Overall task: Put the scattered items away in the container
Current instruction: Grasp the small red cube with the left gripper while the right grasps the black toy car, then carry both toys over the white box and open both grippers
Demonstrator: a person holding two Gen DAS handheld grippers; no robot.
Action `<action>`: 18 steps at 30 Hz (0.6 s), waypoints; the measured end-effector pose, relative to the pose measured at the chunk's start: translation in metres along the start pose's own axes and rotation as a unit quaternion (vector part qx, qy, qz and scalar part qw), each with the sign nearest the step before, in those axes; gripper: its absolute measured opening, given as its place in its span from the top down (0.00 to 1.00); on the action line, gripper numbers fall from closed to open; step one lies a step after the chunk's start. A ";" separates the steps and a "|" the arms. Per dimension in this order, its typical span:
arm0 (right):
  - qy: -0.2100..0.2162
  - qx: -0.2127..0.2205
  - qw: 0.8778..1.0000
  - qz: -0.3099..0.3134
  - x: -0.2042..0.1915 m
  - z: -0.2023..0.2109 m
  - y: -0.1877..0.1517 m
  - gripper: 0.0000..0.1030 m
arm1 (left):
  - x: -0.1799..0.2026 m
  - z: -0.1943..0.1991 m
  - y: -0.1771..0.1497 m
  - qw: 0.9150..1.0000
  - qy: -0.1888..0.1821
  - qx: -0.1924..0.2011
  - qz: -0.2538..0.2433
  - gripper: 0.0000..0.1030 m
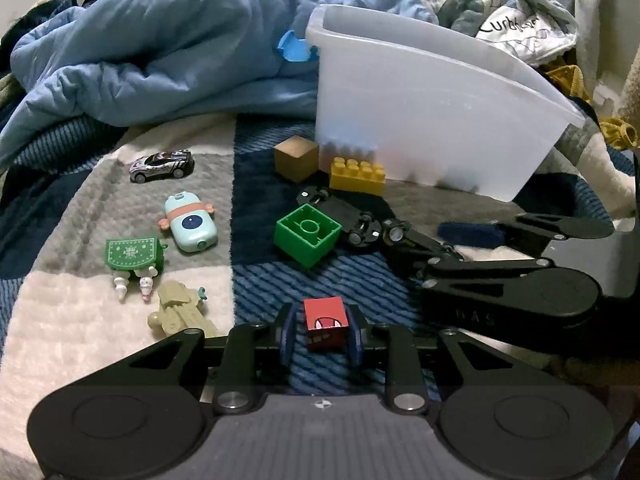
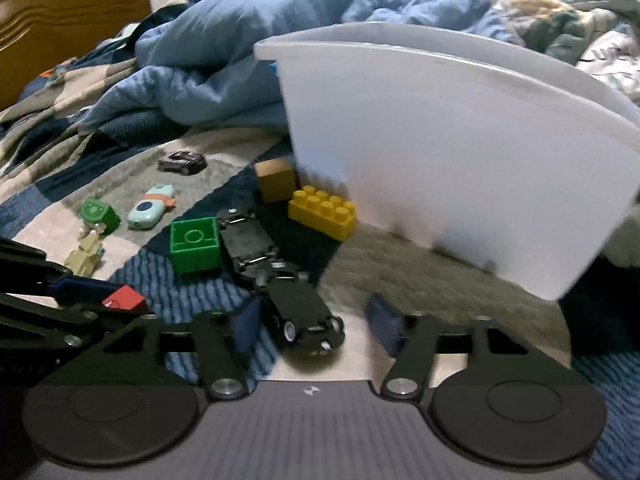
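Note:
My left gripper [image 1: 322,330] is shut on a red cube with a cartoon face [image 1: 325,327], low over the blanket; the cube also shows in the right wrist view [image 2: 123,298]. My right gripper [image 2: 316,326] is open, its fingers either side of the near black toy car [image 2: 306,314], without touching it. A second upside-down black car [image 2: 248,236] lies just behind. The white plastic bin [image 1: 432,108] stands at the back right, also in the right wrist view [image 2: 460,152]. My right gripper also shows in the left wrist view [image 1: 440,240].
On the checked blanket lie a green block [image 1: 307,234], a yellow brick [image 1: 357,176], a wooden cube [image 1: 296,158], a silver toy car [image 1: 162,165], a pale blue toy [image 1: 191,222], a green case [image 1: 132,254] and a beige toy [image 1: 176,312]. A blue duvet [image 1: 160,48] is heaped behind.

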State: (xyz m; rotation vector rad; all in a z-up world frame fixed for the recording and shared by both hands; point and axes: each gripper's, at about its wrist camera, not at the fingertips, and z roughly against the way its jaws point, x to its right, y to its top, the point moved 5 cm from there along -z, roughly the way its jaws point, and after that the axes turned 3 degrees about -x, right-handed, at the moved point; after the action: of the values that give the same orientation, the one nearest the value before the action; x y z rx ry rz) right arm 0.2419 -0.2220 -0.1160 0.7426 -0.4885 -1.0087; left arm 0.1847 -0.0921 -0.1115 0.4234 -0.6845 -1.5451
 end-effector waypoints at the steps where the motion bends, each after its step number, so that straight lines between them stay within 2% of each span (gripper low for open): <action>1: 0.000 -0.002 1.000 0.006 -0.002 0.001 0.000 0.68 | 0.000 0.000 0.001 1.000 0.001 0.001 -0.001 0.70; 4: -0.008 -0.001 1.000 0.027 -0.011 0.009 -0.007 0.68 | 0.001 0.000 0.004 1.000 0.000 0.002 -0.001 0.70; 8: -0.029 0.008 0.998 0.049 -0.024 0.025 -0.019 0.68 | 0.009 0.005 0.003 1.000 -0.006 0.007 -0.013 0.76; 13: -0.036 0.011 0.999 0.035 -0.021 0.044 -0.023 0.68 | 0.022 0.021 0.008 0.999 -0.013 0.019 -0.031 0.76; 18: -0.049 0.035 0.998 0.018 -0.010 0.069 -0.012 0.68 | 0.037 0.046 0.027 0.997 -0.018 0.047 -0.052 0.76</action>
State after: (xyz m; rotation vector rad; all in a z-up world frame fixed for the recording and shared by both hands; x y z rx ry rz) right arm 0.1840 -0.2396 -0.0802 0.7463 -0.6237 -1.0014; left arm 0.1725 -0.1202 -0.0547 0.5088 -0.7757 -1.6257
